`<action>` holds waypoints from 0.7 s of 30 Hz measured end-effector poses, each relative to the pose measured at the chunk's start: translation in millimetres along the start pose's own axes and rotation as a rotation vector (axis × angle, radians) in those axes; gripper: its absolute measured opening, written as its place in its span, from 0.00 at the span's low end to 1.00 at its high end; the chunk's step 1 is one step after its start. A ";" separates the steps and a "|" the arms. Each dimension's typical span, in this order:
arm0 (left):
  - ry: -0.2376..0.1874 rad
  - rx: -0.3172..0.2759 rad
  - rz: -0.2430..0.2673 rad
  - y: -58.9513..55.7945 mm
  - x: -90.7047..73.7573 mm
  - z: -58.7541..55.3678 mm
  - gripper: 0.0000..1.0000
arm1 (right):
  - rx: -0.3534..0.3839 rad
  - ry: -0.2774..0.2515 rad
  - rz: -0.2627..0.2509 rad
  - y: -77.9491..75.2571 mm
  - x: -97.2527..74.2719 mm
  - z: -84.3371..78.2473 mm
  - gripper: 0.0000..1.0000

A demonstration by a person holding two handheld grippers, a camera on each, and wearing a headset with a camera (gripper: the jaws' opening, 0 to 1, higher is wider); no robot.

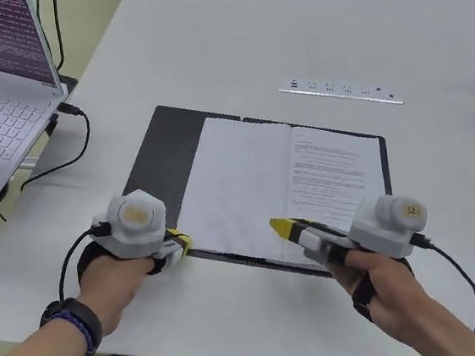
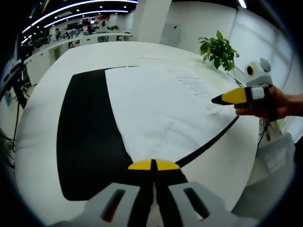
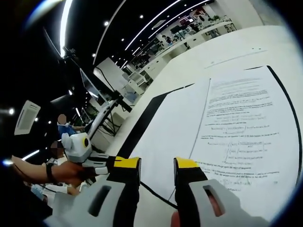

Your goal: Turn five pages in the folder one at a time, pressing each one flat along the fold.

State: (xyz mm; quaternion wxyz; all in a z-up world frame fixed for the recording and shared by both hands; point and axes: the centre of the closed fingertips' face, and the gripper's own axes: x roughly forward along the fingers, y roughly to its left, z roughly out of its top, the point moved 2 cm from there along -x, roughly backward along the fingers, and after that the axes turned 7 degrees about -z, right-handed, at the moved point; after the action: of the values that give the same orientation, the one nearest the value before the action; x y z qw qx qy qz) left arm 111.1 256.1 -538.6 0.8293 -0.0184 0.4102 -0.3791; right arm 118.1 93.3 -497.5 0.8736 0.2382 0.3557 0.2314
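Two tools at the folder point(image 1: 157, 157), both empty. It lies open and flat mid-worktop point(image 1: 291, 36): black cover, blank sheet point(image 1: 238, 182) on the left, printed page point(image 1: 335, 176) on the right.

Left tool point(image 2: 154, 164): jaws closed, yellow tips meeting, nothing between them. It's parked at the folder's near left corner, over the black cover.

Right tool point(image 3: 157, 165): jaws parted with a clear gap, nothing in them. It's at the near edge of the printed page, close to the fold point(image 1: 290, 172). Can't tell if it touches the paper.

Handling, my read:
- Sheets look thin, light and floppy, so they'll crease or tear if pinched hard or dragged.
- Take the printed page at its free outer edge or near right corner, not by the fold where it's bound.
- Top sheet will likely cling to the stack under it. Lift only one.
- Cover looks stiff, but the worktop is smooth, so the folder may slide. The left tool bearing down on the cover should stop that.
- Press along the fold with closed tips and light force.
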 end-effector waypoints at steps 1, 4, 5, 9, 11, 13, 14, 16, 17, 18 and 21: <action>0.000 -0.002 0.000 0.0 -0.1 0.3 0.00 | 0.004 -0.003 0.000 -2.7 3.4 2.5 0.25; -0.008 -0.003 0.001 -0.7 -0.1 0.6 0.00 | 0.023 -0.019 0.000 -7.7 10.3 7.6 0.20; -0.010 -0.002 0.002 -1.0 -0.1 0.7 0.00 | 0.035 -0.020 -0.005 -10.1 12.8 8.2 0.18; -0.014 -0.001 0.005 -0.2 -0.1 1.6 0.00 | 0.067 -0.032 -0.015 -18.9 23.7 13.3 0.14; -0.016 -0.007 0.003 1.2 0.5 1.6 0.00 | 0.081 -0.044 -0.026 -22.8 28.4 17.3 0.11; -0.022 -0.019 0.002 2.1 0.6 1.5 0.00 | 0.098 -0.052 -0.031 -27.5 33.5 21.1 0.09; -0.022 -0.021 0.001 2.1 0.6 1.5 0.00 | 0.104 -0.057 -0.031 -29.3 35.7 22.9 0.08; -0.023 -0.025 0.002 1.3 0.4 1.6 0.00 | 0.117 -0.067 -0.038 -33.6 40.5 27.2 0.06; -0.024 -0.026 0.002 1.4 0.5 1.6 0.00 | 0.121 -0.071 -0.040 -35.0 42.2 28.8 0.05; -0.025 -0.028 0.003 1.8 0.7 1.4 0.00 | 0.126 -0.074 -0.048 -37.8 45.3 30.5 0.04; -0.030 -0.033 0.004 1.5 0.4 1.4 0.00 | 0.116 -0.075 -0.071 -43.7 50.3 31.7 0.01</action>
State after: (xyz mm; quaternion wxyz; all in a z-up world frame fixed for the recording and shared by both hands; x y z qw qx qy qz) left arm 113.2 256.5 -538.5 0.8358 -0.0368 0.4038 -0.3702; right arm 183.8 80.2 -528.5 0.8787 0.2843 0.3438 0.1699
